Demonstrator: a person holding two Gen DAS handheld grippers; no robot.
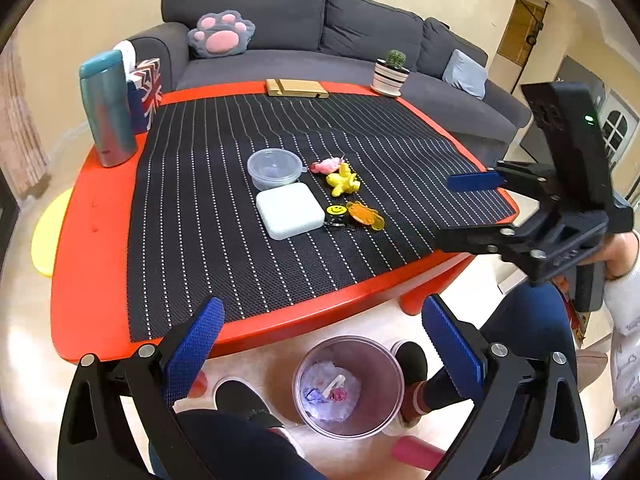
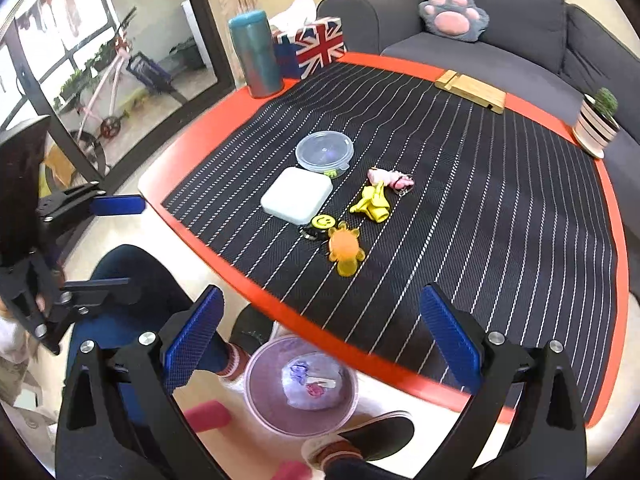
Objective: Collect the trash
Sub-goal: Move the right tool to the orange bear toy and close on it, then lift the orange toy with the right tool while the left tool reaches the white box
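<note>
Left wrist view: the left gripper (image 1: 322, 350) is hovering past the near edge of a red table (image 1: 92, 280), its two black fingers spread wide and holding nothing. Each finger is carrying a ridged blue pad (image 1: 192, 354). Directly below, on the pale floor between the person's dark shoes, a clear round plastic bin (image 1: 347, 386) is standing upright. Crumpled paper trash (image 1: 330, 396) in white, purple and pink is lying inside it.

A black woven mat (image 1: 224, 216) with dotted white stripes is covering most of the table. Near its middle, a clear round tub (image 1: 275, 168) with a lid is sitting just beside a pale rounded-square case (image 1: 289, 210). To their right, small soft items are lying close together: a pink one (image 1: 326, 166), a yellow one (image 1: 342, 181), an orange one (image 1: 365, 214) and a round smiley badge (image 1: 336, 211).

At the right edge, the right gripper (image 1: 456, 206) is hanging over the table corner, fingers apart and empty, held by a hand (image 1: 622, 254) in a pale sleeve.

At the table's far side, a teal metal flask (image 1: 106, 108), a flag-printed box (image 1: 145, 94), a wooden stand (image 1: 296, 88) and a striped pot with a cactus (image 1: 391, 74) are standing. A grey sofa (image 1: 320, 32) behind is holding a paw-shaped cushion (image 1: 221, 34).

Right wrist view: the right gripper is open over the bin at the table edge.
</note>
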